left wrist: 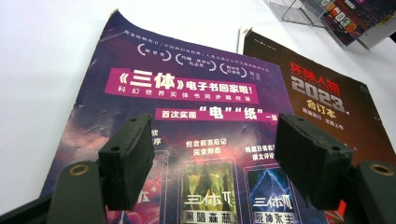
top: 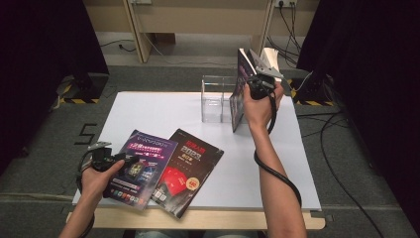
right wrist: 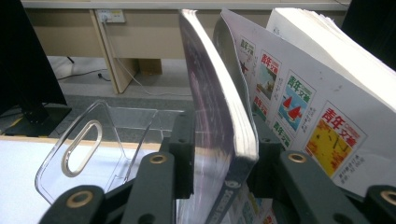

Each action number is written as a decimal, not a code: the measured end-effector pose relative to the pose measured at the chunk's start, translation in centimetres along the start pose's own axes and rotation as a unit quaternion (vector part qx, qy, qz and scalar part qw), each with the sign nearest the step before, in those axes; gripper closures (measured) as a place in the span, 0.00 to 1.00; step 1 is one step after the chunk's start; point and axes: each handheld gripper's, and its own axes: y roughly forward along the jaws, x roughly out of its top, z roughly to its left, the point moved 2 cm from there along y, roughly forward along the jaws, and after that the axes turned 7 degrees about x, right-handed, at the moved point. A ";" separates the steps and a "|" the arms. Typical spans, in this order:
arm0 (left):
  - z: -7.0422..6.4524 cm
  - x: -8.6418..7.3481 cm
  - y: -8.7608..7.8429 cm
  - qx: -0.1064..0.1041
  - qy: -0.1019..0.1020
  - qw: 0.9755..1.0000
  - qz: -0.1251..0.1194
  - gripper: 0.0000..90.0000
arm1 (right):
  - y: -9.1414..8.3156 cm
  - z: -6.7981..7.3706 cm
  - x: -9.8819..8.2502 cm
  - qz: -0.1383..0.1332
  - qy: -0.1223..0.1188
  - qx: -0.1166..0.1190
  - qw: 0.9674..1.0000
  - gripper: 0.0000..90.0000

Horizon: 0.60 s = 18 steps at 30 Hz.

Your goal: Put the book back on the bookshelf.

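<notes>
My right gripper (top: 260,82) (right wrist: 224,135) is at the back of the table with an upright purple-covered magazine (top: 238,91) (right wrist: 210,93) between its jaws; the pads stand slightly off it, so it is open. Behind that leans a white-backed magazine (right wrist: 299,102). Both stand at the right side of a clear acrylic holder (top: 216,99) (right wrist: 93,144). My left gripper (top: 124,159) (left wrist: 215,144) hovers open just above a purple magazine (top: 146,148) (left wrist: 187,88) lying flat at the front left. A dark brown magazine (top: 190,168) (left wrist: 322,102) lies beside it, partly under its right edge.
The white table (top: 163,106) has bare room between the flat magazines and the holder, and along its right half. Both flat magazines overhang the front edge. Black curtains, cables and a wooden frame surround the table.
</notes>
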 end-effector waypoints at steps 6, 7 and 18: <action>-0.1 0.0 0.1 0.000 0.001 1.000 0.001 0.30 | -0.6 -0.1 -0.4 0.001 -0.003 0.001 1.000 0.71; -0.1 0.0 0.1 0.000 0.001 1.000 0.002 0.30 | -0.7 -0.1 -0.5 0.002 -0.003 0.002 1.000 0.71; -0.2 -0.1 0.1 0.000 0.003 1.000 0.002 0.30 | -1.3 -0.3 -1.1 0.001 -0.002 0.004 1.000 0.69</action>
